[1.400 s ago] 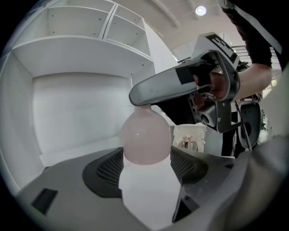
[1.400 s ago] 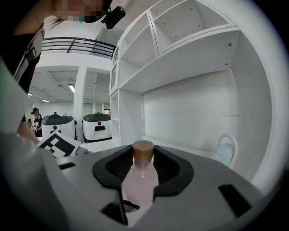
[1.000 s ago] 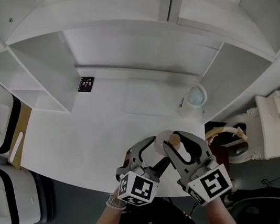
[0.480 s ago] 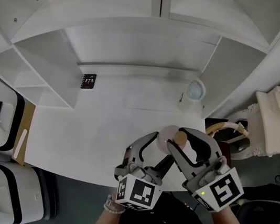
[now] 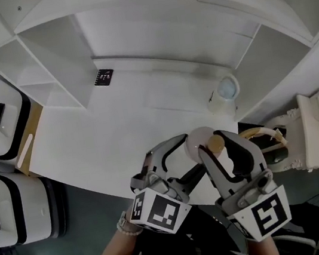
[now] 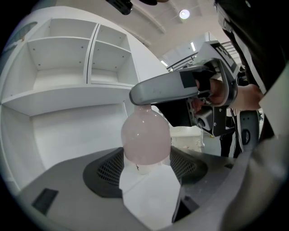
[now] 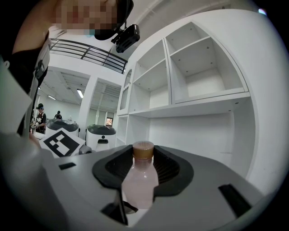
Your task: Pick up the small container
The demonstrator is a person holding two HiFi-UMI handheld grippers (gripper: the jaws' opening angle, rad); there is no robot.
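1. Near the front edge of the white tabletop [image 5: 90,147], gripping the small container [image 5: 200,140] with the right claw [image 5: 216,144], closing narrowly on its pale pink body just under the tan cap [image 5: 215,143].
2. Seen in the right gripper view, standing upright between the dark pads, with the cap on top.
3. Holding the left claw [image 5: 193,154] much wider, coming from the side with both jaws apart around the round body of the small container; not showing clearly any touching of the pads.
4. Not showing clearly whether resting on the tabletop or lifted off it.
5. Standing well apart, at the back right of the tabletop, a white cup [image 5: 225,91] with a pale blue top.
6. Lying flat near the white shelves [image 5: 53,69], a small black tag [image 5: 103,77].
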